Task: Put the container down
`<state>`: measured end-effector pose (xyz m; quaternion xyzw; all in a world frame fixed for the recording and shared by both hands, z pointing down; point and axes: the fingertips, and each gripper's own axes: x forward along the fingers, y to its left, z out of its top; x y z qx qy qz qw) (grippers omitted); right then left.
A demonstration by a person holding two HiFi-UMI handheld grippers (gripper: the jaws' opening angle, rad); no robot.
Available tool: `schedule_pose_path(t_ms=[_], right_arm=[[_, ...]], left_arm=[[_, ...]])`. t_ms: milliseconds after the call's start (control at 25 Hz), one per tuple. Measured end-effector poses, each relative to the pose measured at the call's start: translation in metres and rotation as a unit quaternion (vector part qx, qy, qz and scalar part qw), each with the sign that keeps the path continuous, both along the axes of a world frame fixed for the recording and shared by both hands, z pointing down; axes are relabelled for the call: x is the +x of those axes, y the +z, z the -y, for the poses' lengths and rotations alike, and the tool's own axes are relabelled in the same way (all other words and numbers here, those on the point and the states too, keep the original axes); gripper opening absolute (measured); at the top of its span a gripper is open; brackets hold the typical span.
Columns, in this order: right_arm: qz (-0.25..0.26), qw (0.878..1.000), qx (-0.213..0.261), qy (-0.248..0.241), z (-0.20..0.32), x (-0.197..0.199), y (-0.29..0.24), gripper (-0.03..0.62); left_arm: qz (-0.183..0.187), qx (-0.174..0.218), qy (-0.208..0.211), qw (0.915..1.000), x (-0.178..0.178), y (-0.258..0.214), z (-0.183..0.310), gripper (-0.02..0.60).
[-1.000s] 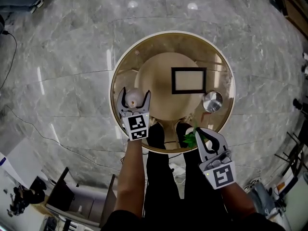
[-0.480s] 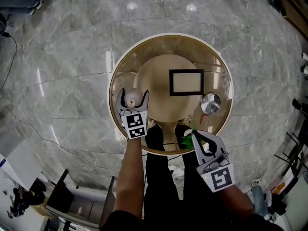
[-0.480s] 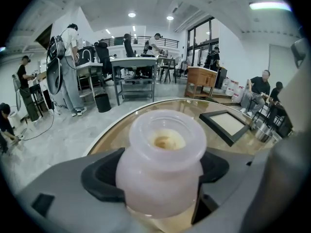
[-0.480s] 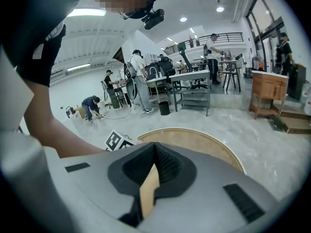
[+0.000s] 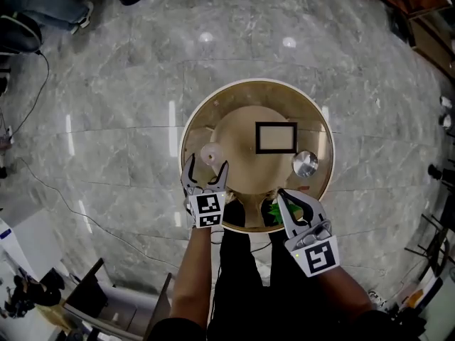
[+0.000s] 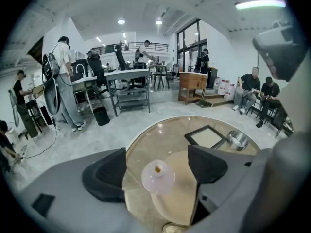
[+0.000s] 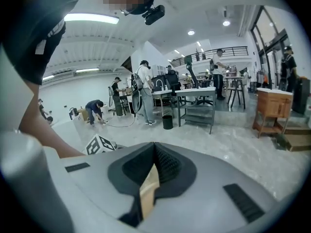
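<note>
The container (image 5: 211,153) is a small pale pink vase with a narrow mouth. It stands upright on the round glass table (image 5: 186,130), and the left gripper view shows the same container (image 6: 158,175) ahead, framed by the two pads. My left gripper (image 5: 207,163) sits just behind it. Its jaws stand wide and are closing slightly, and they touch nothing. My right gripper (image 5: 281,200) hovers at the table's near edge, shut on a thin tan stem (image 7: 148,189) with green leaves (image 5: 275,210) at its tip.
A black-framed panel (image 5: 276,138) lies on the table's right half, with a shiny metal bowl (image 5: 306,164) beside it. The glass top rests on a beige round base (image 5: 242,130). Grey marble floor surrounds the table. People and work tables stand farther off.
The container was between my left gripper's jaws. Now that gripper has drawn back toward me and the container stands free ahead of its tips. My right gripper has shifted slightly left.
</note>
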<state>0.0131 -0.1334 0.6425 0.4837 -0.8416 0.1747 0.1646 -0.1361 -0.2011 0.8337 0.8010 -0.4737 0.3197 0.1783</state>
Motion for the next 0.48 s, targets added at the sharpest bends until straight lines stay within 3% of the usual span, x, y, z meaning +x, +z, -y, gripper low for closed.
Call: schedule_pose_path(t_ms=[160,360,480], right_arm=[[0.001,0.999,0.051,-0.019,0.013,-0.012,-0.046,0.0],[0.017,0.995,0.093,-0.038,0.022,-0.035,-0.106,-0.002],[0.007,0.991,0.117,-0.065,0.022,-0.044,-0.136,-0.002]], left_arm=[[-0.016,0.029,-0.019,0.9993,-0.005,-0.075,-0.008,0.334],[-0.042,0.08,-0.042,0.995,-0.021,-0.178,-0.021,0.191],[-0.053,0.109,-0.064,0.9906,-0.032,-0.228,-0.026,0.164]])
